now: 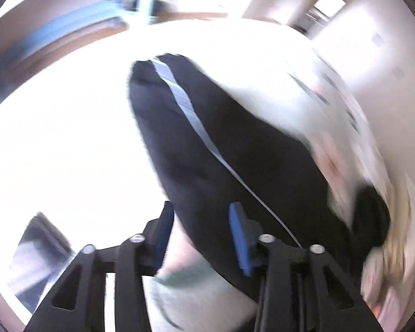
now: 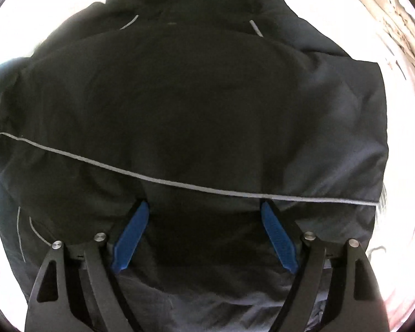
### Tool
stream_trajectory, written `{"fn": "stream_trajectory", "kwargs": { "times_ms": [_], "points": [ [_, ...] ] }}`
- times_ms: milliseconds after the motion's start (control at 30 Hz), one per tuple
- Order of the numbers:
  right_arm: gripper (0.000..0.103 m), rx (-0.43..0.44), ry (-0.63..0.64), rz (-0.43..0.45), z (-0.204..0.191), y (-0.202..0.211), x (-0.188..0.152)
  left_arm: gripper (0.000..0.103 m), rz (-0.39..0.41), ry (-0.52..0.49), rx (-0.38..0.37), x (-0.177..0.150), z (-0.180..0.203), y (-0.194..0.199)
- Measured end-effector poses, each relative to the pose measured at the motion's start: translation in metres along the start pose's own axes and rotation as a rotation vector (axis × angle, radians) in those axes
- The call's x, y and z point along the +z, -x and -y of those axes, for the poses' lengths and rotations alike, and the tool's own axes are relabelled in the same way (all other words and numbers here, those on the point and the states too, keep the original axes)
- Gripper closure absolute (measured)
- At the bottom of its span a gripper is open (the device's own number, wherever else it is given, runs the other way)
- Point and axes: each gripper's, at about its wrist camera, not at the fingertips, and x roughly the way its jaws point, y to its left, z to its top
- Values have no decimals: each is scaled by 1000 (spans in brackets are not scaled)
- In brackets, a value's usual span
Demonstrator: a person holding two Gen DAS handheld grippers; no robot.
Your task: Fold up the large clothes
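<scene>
The right gripper [image 2: 204, 232] stands wide open over a dark jacket [image 2: 196, 105] that fills nearly everything ahead of it, spread on a white surface [image 2: 401, 144]; a thin grey stripe [image 2: 157, 180] crosses just beyond the blue fingertips [image 2: 131, 236]. The left gripper [image 1: 200, 229] — seen through heavy blur — has its jaws apart with a dark, striped length of the jacket [image 1: 213, 144] running forward from between them; whether it grips the cloth cannot be told. A blurred dark object [image 1: 370, 215] sits to its right.
</scene>
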Motion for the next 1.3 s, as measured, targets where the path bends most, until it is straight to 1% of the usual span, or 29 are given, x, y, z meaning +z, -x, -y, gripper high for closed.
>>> {"fn": "stream_trajectory", "kwargs": {
  "times_ms": [33,133,167,267,333,433,500,567,667,700,733,767,800,833,867,900,967,1033,1100,1200,1233,1300],
  "points": [
    [19,1,-2,-1,7,2,-2,51,11,57,8,13,-16,-2],
    [18,7,-5,-4,10,-1,-7,51,-11,185,-22,50,-53,-20],
    [18,-8,4,-5,7,-3,-8,51,-21,208,-50,61,-61,-28],
    [17,-45,22,6,3,-1,-13,51,-54,251,-93,86,-74,-50],
    [17,-44,3,7,4,0,-14,51,-46,259,-81,101,-80,-59],
    [17,-41,-34,6,1,-1,-14,51,-14,222,-29,123,-82,-71],
    [17,-52,-33,11,-1,1,-18,51,-16,215,-45,132,-86,-79],
    [17,-63,-29,15,-6,5,-22,51,-28,215,-42,139,-83,-88],
    [17,-80,-31,19,-13,4,-29,51,-26,193,-18,143,-81,-97],
    [17,-80,-34,17,-22,8,-31,51,-24,186,-14,143,-79,-100],
    [17,-76,-46,15,-22,9,-31,56,-16,175,-12,142,-76,-101],
    [17,-68,-56,14,-26,11,-32,69,-12,154,-20,143,-70,-103],
    [17,-52,-69,12,-25,12,-33,72,-17,132,-18,143,-66,-104],
    [17,-43,-73,10,-22,12,-31,82,-6,111,-11,146,-60,-105],
    [17,-42,-71,10,-24,14,-31,88,2,87,-22,147,-55,-103],
    [17,-47,-64,13,-25,16,-31,88,11,71,-29,147,-52,-100],
    [17,-43,-51,25,-16,27,-30,89,34,57,-51,144,-48,-88],
    [17,-24,-36,45,-24,36,-31,89,60,51,-83,140,-44,-73],
    [17,-30,-6,58,-34,42,-39,90,88,28,-120,133,-33,-52],
    [18,-21,26,72,-43,47,-48,90,120,-37,-178,117,-8,-19],
    [18,-14,33,78,-44,49,-49,90,123,-64,-214,110,5,-7],
    [18,-4,43,92,-42,54,-69,91,120,-105,-262,96,25,12]
  ]
}}
